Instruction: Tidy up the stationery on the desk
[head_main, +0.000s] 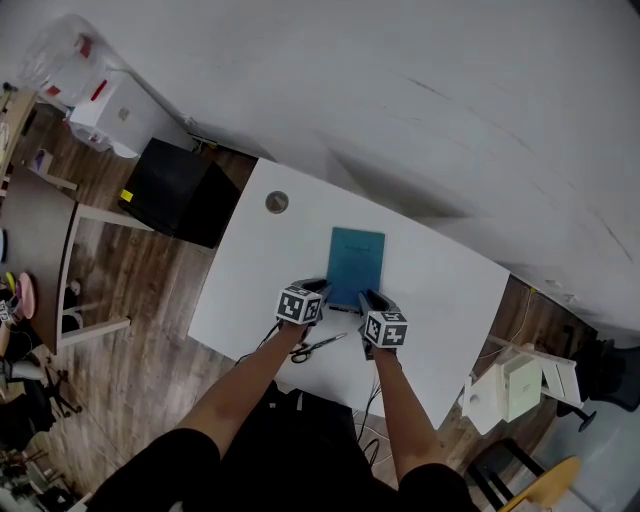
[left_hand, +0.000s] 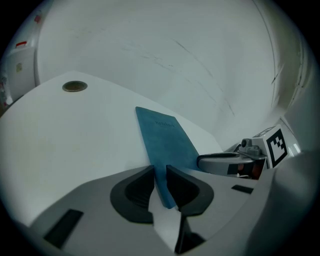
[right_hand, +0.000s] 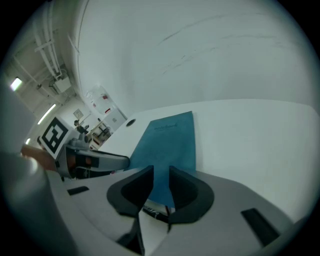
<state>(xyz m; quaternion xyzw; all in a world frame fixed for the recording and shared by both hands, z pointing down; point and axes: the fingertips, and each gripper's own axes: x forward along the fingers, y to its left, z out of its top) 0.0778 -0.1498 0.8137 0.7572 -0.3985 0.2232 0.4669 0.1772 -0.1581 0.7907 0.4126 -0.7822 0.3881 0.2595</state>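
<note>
White desk (head_main: 440, 290) on wood-plank floor (head_main: 150, 290), against white wall (head_main: 400, 90)

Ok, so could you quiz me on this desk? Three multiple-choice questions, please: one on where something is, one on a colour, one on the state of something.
1. Where do the scissors lie?
A on the floor
B on the desk, nearer the person than the notebook
C inside a box

2. What colour is the notebook?
A red
B yellow
C teal blue

3. How is the notebook lying?
A closed, flat on the desk
B spread open
C standing upright

Answers:
1 B: the head view shows them on the white top by the near edge.
2 C: its cover is teal in all three views.
3 A: only its cover shows, lying flat.
</note>
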